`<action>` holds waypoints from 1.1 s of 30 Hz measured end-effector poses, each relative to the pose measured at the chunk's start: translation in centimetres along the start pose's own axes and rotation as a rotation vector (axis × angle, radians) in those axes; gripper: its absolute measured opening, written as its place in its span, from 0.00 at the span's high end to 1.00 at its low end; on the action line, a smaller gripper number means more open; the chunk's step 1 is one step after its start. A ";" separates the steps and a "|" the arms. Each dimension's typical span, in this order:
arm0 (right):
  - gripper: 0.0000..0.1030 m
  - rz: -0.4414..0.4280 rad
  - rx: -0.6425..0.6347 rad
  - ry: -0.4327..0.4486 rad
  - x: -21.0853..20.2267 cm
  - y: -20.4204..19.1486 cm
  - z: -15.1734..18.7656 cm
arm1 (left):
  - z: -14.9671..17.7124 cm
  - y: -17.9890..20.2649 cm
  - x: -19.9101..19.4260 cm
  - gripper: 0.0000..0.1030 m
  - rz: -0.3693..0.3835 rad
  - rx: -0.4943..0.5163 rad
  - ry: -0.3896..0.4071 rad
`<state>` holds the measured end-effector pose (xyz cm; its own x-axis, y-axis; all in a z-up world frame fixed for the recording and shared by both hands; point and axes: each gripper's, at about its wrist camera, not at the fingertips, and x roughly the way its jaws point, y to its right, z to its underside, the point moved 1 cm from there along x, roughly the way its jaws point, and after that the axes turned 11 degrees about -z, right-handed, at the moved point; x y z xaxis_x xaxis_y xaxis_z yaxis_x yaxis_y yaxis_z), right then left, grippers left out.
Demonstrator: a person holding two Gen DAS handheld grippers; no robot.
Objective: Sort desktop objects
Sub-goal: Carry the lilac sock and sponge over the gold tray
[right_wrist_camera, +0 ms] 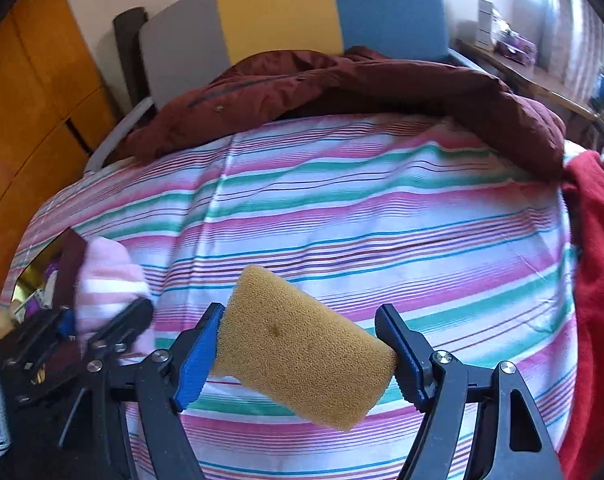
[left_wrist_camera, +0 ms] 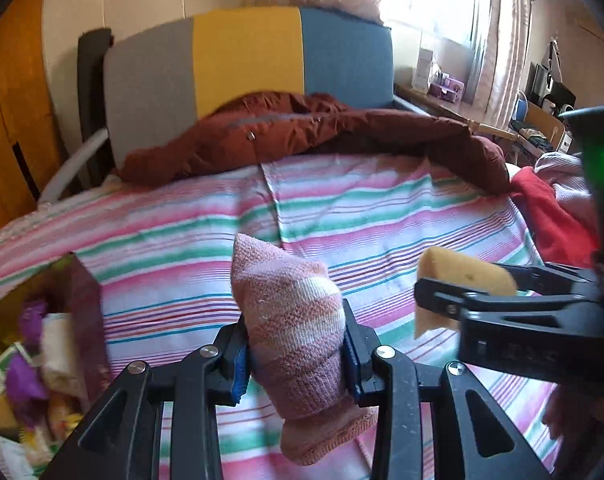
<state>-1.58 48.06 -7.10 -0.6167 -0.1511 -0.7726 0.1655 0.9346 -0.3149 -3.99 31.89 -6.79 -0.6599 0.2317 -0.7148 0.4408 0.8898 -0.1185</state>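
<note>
Two grippers hang over the bed, each with something clamped in it. The left gripper (left_wrist_camera: pixel 295 364) is clenched on a rolled pink striped sock (left_wrist_camera: pixel 291 328), its blue pads pressed against the bundle's sides so that the roll stands upright between the jaws, lifted off the striped bedsheet (left_wrist_camera: pixel 382 216). The right gripper (right_wrist_camera: pixel 302 352) grasps a tan sponge (right_wrist_camera: pixel 302 348) by its two ends; the sponge sits tilted between the jaws, also clear of the sheet. From the left wrist view the right gripper (left_wrist_camera: pixel 438 292) shows at the right edge with the sponge (left_wrist_camera: pixel 462 272) poking past its fingers. Near the bed's left edge stands an open box (left_wrist_camera: pixel 83 292) crammed with purple and yellow packets, just beside the sock. Along the far edge of the bed a maroon jacket (left_wrist_camera: pixel 342 136) lies heaped against a grey, yellow and blue headboard (left_wrist_camera: pixel 245 56). A red cloth (right_wrist_camera: pixel 594 240) drapes over the right edge.
</note>
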 end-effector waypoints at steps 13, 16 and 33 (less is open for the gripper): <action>0.26 -0.060 -0.068 -0.006 0.4 -3.2 0.8 | 1.9 -5.2 -5.7 0.64 -0.066 -0.061 0.050; 0.26 -0.070 -0.095 -0.012 0.5 -4.1 1.1 | 2.4 -6.5 -6.8 0.64 -0.092 -0.068 0.065; 0.26 -0.130 -0.147 -0.054 1.9 -6.7 2.5 | 6.1 -12.9 -9.5 0.64 -0.183 -0.143 0.039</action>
<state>-1.96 40.70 -7.86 -0.5828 -0.2868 -0.7604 -0.0294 0.9425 -0.3329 0.32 15.83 -2.66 -0.7448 0.0741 -0.6632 0.2229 0.9644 -0.1426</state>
